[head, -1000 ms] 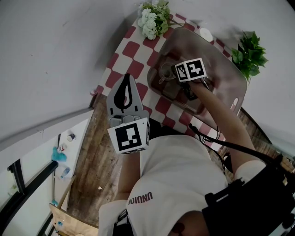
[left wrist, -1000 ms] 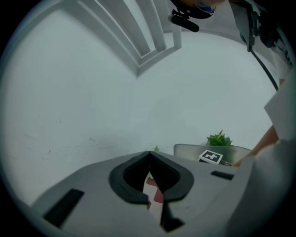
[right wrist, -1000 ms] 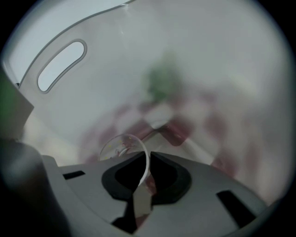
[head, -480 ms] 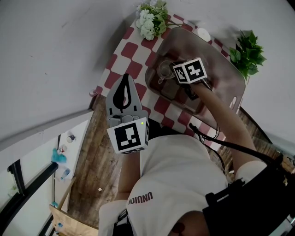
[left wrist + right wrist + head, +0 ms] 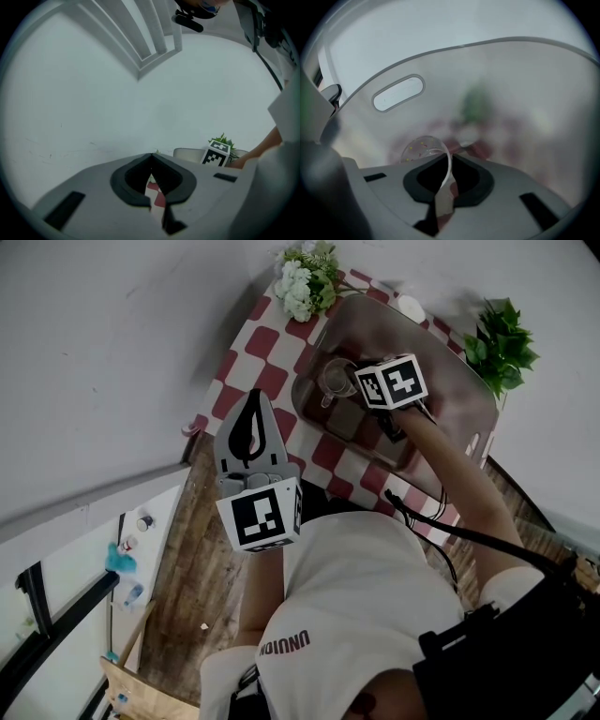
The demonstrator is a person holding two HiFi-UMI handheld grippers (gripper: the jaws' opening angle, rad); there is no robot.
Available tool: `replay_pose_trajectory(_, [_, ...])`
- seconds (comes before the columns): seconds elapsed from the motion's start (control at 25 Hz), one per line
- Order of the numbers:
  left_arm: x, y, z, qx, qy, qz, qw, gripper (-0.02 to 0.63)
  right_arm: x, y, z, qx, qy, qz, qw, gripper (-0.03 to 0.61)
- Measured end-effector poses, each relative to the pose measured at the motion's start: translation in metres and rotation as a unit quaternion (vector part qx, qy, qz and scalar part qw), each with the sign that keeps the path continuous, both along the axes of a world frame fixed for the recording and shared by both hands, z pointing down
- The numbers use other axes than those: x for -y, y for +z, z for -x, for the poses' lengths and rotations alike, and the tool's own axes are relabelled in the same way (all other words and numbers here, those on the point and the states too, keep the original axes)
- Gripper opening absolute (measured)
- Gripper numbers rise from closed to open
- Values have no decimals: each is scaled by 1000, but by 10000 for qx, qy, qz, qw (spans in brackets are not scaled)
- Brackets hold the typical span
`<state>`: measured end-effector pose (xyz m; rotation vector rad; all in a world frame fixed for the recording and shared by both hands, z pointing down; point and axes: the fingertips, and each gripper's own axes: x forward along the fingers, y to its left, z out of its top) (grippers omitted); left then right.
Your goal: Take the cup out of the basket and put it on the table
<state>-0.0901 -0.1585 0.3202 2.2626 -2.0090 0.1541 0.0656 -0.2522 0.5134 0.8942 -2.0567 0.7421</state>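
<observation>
A clear glass cup (image 5: 335, 379) is inside the translucent basket (image 5: 473, 395), which stands on the red-and-white checked table (image 5: 267, 341). My right gripper (image 5: 354, 385) reaches into the basket and is shut on the cup's wall. In the right gripper view the cup's rim (image 5: 425, 146) curves between the jaws of my right gripper (image 5: 451, 161), with the basket's wall (image 5: 511, 93) behind. Over the table's near left edge, my left gripper (image 5: 252, 399) is held shut and holds nothing. The left gripper view shows the left gripper (image 5: 152, 158) with its tips closed together.
White flowers (image 5: 305, 282) sit at the table's far left corner and a green plant (image 5: 503, 343) to the basket's right. A small white object (image 5: 410, 307) lies behind the basket. The basket wall has a handle slot (image 5: 398, 93). Wooden floor (image 5: 202, 559) lies below the table.
The right gripper with the cup has shifted slightly within the basket. The left gripper has stayed where it was.
</observation>
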Motion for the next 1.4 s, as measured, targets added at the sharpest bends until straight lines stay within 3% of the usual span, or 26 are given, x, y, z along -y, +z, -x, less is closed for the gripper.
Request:
replay_pose_trajectory(0.8, [-7, -6, -5, -27, 22, -90, 10000, 12, 2, -59, 4, 287, -161, -632, 9975, 43])
replay_pose_trajectory(1.4, [-20, -11, -7, -50, -28, -160, 9999, 12, -2, -99, 2, 206, -397, -1226, 9914, 44])
